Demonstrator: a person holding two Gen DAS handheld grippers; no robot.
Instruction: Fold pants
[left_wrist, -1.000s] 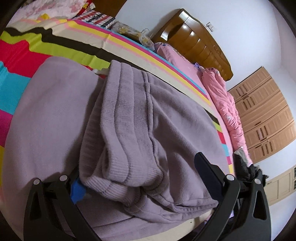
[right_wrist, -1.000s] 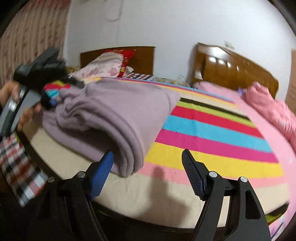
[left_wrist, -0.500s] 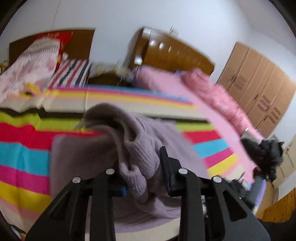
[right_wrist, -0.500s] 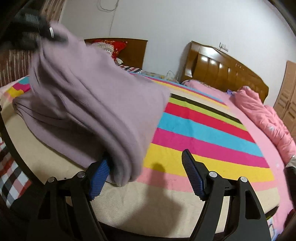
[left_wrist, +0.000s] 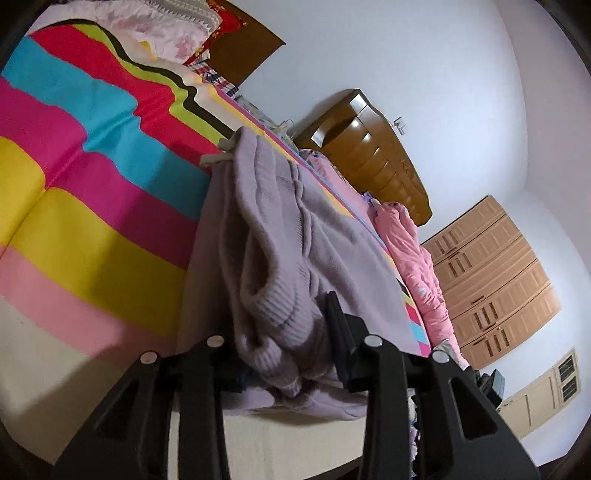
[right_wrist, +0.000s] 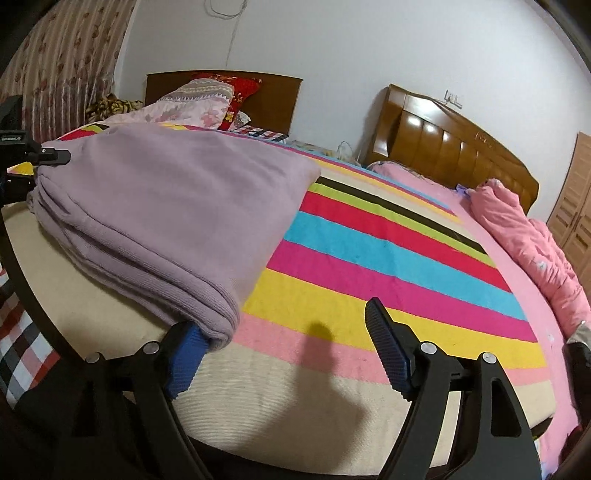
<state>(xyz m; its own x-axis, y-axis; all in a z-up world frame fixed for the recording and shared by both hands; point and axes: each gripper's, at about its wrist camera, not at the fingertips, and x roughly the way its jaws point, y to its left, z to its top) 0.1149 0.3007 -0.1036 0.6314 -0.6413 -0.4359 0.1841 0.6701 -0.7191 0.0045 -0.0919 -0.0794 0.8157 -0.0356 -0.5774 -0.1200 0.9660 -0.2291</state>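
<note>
- Our left tongs (left_wrist: 288, 350) are clamped on a bunched, ribbed edge of the lilac knitted pants (left_wrist: 295, 236); the cloth fills the narrow gap between the two black fingers.
- Ahead of the left tongs the pants run away in long folds across the bed with the bright striped cover (left_wrist: 92, 155), and a pale drawstring end (left_wrist: 216, 158) pokes out at their far end.
- In the right wrist view the pants (right_wrist: 166, 199) lie as a thick folded stack on the striped cover (right_wrist: 369, 258), ahead and to the left of our right tongs (right_wrist: 284, 350).
- Our right tongs stand wide apart and hold nothing. The blue pad of the left finger (right_wrist: 184, 365) touches the rounded near corner of the stack; the right finger is well apart from it, over bare cover.
- The left tongs (right_wrist: 37, 158) show at the far left edge of the right wrist view, at the far corner of the stack.
- Beyond the right tongs, to the right, a rumpled pink quilt (right_wrist: 532, 236) lies along the bed in front of a glossy brown wooden headboard (right_wrist: 443, 147).
- Further left stands a second, darker headboard (right_wrist: 273, 96) with floral bedding and a red pillow (right_wrist: 236, 88) piled against it.
- A tan wooden wardrobe (left_wrist: 487, 280) stands to the right of the left tongs, beyond the quilt (left_wrist: 417, 258).
</note>
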